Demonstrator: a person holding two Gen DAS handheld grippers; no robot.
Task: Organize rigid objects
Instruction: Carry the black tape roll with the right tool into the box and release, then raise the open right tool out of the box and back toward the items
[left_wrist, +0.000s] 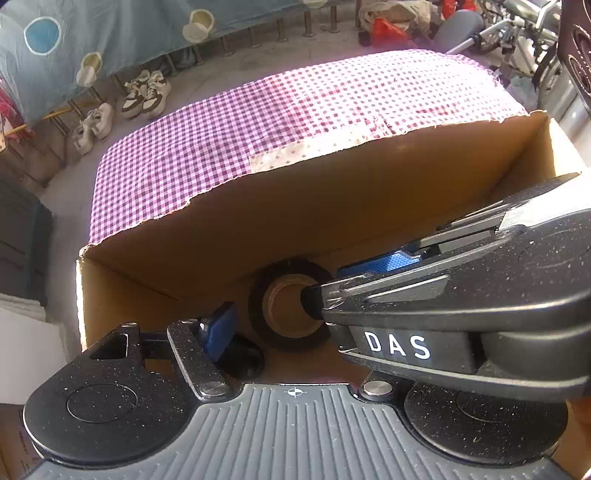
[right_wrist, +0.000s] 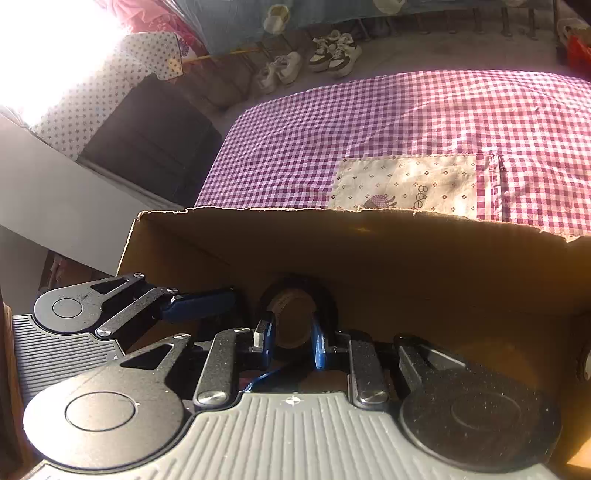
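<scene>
Your right gripper (right_wrist: 291, 341) reaches down into the cardboard box (right_wrist: 406, 258), its blue pads flanking the black tape roll (right_wrist: 295, 295) that stands on edge at the far wall, jaws spread, probably so the roll stays put. Your left gripper (left_wrist: 314, 295) hangs wide open just beside it, clear of the roll.

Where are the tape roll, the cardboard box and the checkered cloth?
tape roll (right_wrist: 291, 317): right wrist view, on its brown core.
cardboard box (left_wrist: 295, 206): left wrist view, on its far inner wall.
checkered cloth (left_wrist: 258, 122): left wrist view, on its purple checks beyond the box.
</scene>
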